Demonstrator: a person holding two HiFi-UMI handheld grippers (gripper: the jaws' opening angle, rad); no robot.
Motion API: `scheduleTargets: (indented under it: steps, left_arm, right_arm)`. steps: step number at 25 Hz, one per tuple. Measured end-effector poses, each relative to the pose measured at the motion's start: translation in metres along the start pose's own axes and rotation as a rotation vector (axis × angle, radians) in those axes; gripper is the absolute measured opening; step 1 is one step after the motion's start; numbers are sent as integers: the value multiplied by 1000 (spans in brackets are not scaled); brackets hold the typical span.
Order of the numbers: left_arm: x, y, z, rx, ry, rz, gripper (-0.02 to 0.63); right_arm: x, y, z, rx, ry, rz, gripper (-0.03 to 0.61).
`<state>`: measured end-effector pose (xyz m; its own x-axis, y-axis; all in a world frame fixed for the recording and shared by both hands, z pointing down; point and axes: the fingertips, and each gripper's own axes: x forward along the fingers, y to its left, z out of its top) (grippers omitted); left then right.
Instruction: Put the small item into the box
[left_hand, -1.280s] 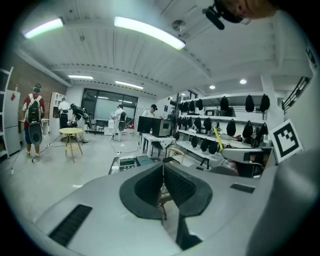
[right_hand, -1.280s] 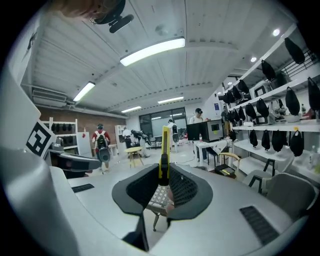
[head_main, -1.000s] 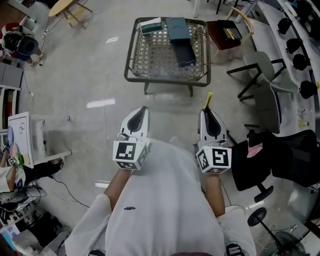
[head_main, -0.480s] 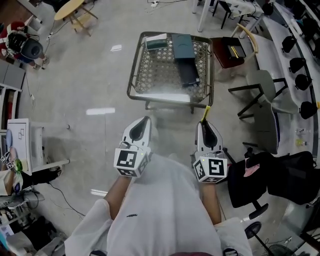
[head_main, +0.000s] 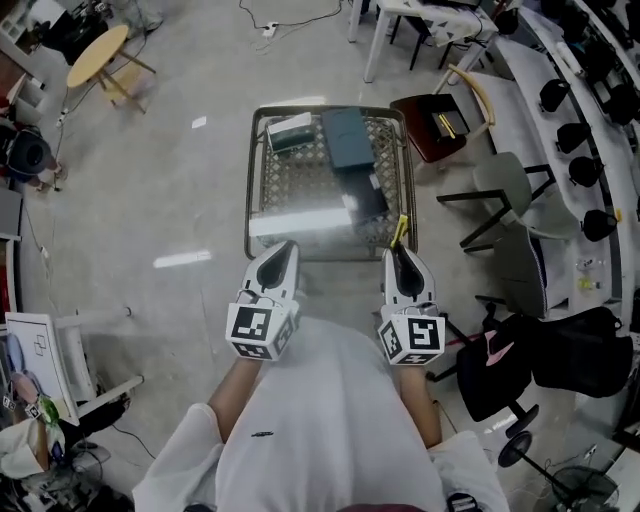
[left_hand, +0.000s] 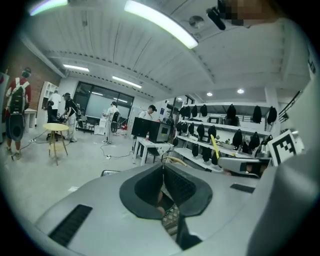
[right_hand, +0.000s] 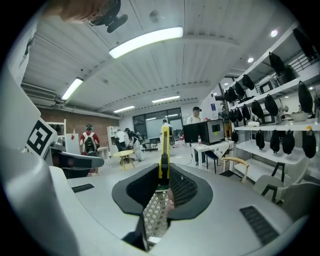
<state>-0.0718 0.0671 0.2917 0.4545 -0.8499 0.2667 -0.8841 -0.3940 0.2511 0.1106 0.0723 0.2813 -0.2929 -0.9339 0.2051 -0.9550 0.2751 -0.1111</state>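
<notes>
A low table with a lattice top stands just ahead of both grippers. On it lie a dark teal box, a white and green box and a dark flat item. My right gripper is shut on a slim yellow item that sticks out past its tips over the table's near right corner. The right gripper view shows the yellow item upright between the closed jaws of the right gripper. My left gripper is shut with nothing in it, as the left gripper also appears in its own view.
A red-seated chair stands by the table's far right corner and a grey chair to its right. A black office chair with clothes is at my right. A round wooden stool stands far left, a white shelf near left.
The table has come closer to the grippers as the person walks toward it. Both grippers keep the same pose, the right still holding the yellow item.
</notes>
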Motion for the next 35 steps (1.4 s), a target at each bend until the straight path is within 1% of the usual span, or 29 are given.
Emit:
scheduleTargets:
  steps: [4,7,10,13,17,21,28,32,35]
  left_arm:
    - [39,37,23,24,14,-43,9]
    - [63,57,40,42,9,-85,9]
    - [81,68,50,55,15,-130,8]
    - [94,65,52,53,33,-173,6]
    - [119,49,44,59,69,-189,6]
    - [135,35,36,50,106,-194,6]
    - [171,36,20,73,144,-190,6]
    - [188,41,2,82,162,-171,6]
    - [204,47,-12,74,180,-158,6]
  right_arm:
    - [47,2,14,45,-28,-68,54]
    - [74,6,20,61,-46,-99,54]
    - [93,12,22,69,-53,-122,54]
    - [100,10,26,63,-50,-137,54]
    - [105,-16,18,80,-26,-152,54]
    - [109,-40,-2,121,37,-158,54]
    - [142,-57,-26,125,87,-131,54]
    - [159,-62,-47,145,129,-104,54]
    - [174,-68,-63,140,156,-90,54]
